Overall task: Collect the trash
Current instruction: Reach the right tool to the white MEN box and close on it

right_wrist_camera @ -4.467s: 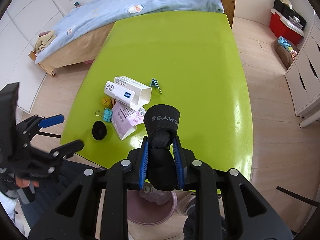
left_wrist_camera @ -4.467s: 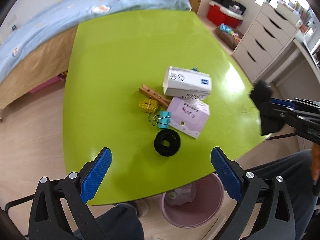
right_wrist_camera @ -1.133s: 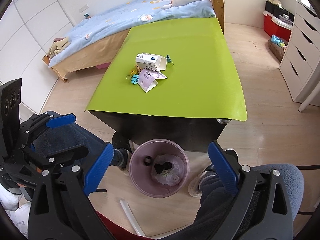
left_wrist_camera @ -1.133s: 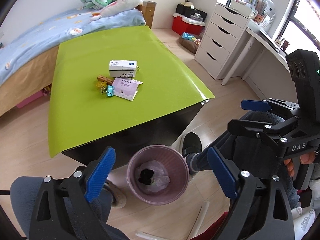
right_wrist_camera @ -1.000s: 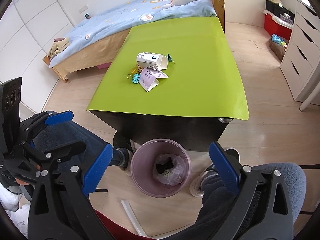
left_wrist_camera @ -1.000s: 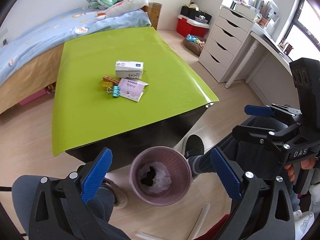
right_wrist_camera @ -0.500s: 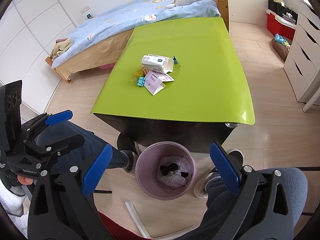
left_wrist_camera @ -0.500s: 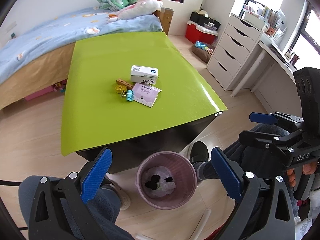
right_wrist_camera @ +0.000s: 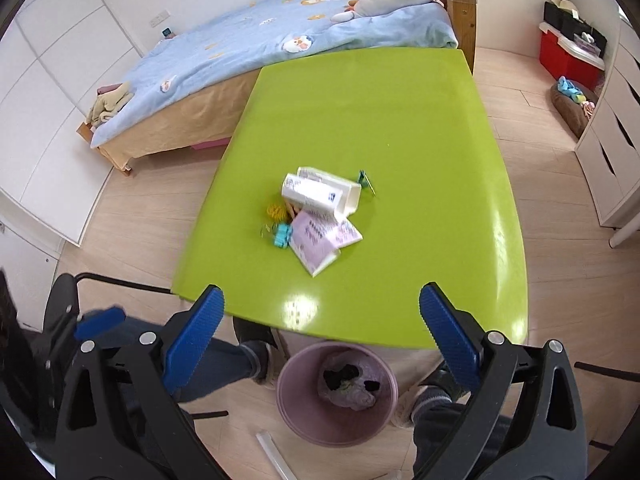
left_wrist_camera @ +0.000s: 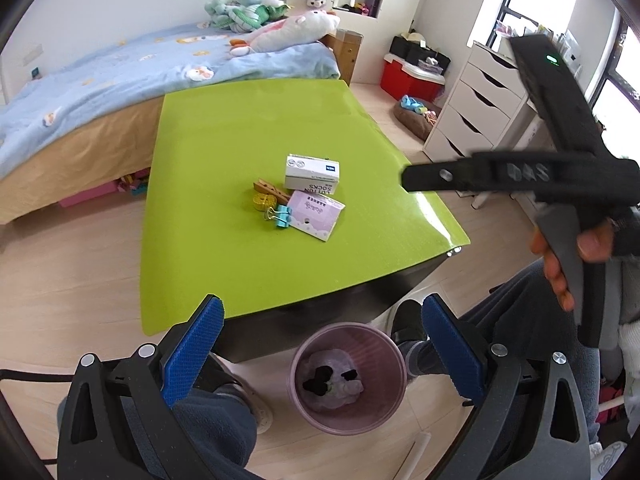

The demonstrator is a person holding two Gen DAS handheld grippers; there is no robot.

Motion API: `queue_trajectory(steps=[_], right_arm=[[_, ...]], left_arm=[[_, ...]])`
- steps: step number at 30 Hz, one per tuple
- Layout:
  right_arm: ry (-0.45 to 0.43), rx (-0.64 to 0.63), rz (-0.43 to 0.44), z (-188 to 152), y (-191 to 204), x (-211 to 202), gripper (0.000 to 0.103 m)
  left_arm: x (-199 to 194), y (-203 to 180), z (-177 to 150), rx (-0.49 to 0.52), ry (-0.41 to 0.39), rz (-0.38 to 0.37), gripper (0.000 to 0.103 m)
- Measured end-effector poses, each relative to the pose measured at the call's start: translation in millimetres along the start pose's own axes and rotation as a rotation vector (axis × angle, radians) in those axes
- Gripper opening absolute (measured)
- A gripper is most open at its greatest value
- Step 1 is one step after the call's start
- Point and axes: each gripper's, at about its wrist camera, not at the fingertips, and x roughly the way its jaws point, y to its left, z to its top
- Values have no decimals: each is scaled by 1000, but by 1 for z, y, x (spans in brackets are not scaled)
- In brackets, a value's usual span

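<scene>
— Left wrist view first: what are the fingers doing?

— The left gripper (left_wrist_camera: 322, 342) has its blue pads spread wide with nothing between them. It hangs above the pink bin (left_wrist_camera: 347, 376), which stands on the wood floor just off the near edge of the green table (left_wrist_camera: 256, 128).

— And the other one?

— From its own camera, the right gripper (right_wrist_camera: 320, 330) is likewise released and empty, jaws wide apart over the table's near edge, the bin (right_wrist_camera: 337, 400) below it. In the left view its black body shows at the right, held in a hand (left_wrist_camera: 576, 256).

— What sits in the bin?

— A crumpled pale liner with dark, black lumps lying in it.

— Where is the trash on the table?

— Clustered near the middle. A white box (left_wrist_camera: 313, 172) lies on its side; just in front of it lies a pink card packet (left_wrist_camera: 316, 216). To their left are a wooden clothespin (left_wrist_camera: 272, 191), a yellow roll (left_wrist_camera: 265, 201) and a teal binder clip (left_wrist_camera: 282, 216), all close together. The right view shows a small green clip (right_wrist_camera: 366, 182) beside the box's far end.

— Anything around the table?

— A bed (left_wrist_camera: 100, 80) with a blue cover and plush toys beyond it, white drawers (left_wrist_camera: 476, 108) to the right.
</scene>
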Motion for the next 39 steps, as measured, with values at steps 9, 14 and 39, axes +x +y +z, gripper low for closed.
queue_trajectory(steps=[9,14,39], right_arm=[[78,67,0,68,9,58,97],[157,151,-39,95,7,104,97],[178,279,-69,96,-17,118,64]], left_arm=[[1,9,3,-17,-11,9,95],[2,13,2,-28,-8,6,95],[6,21,4,-35,-10,-19,95]])
